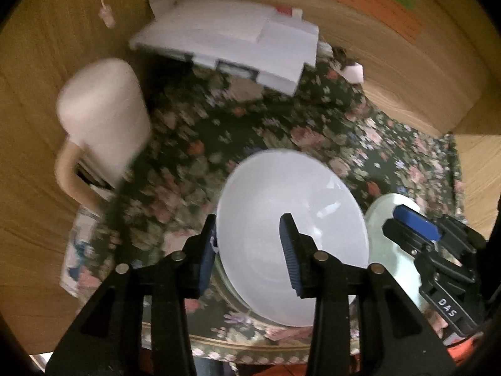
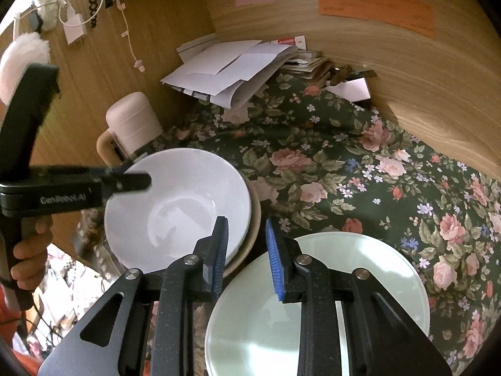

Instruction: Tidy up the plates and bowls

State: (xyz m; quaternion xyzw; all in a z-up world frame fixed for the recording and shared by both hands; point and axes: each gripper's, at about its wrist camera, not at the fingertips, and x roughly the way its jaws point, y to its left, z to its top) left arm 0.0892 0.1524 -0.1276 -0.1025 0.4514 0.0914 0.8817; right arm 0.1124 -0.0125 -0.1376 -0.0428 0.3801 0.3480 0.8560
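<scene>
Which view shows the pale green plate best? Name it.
The right wrist view: the pale green plate fills the foreground beside the white bowl. The left wrist view catches only a sliver of it behind the right gripper.

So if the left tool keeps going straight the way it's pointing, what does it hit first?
Probably the white bowl: the left tool straddles its near rim, one finger outside, one inside. Depth is hard to judge, so it may already touch.

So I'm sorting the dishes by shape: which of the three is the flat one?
The pale green plate under the right gripper. The white bowl is deep and sits nested in a tan bowl beside it.
</scene>
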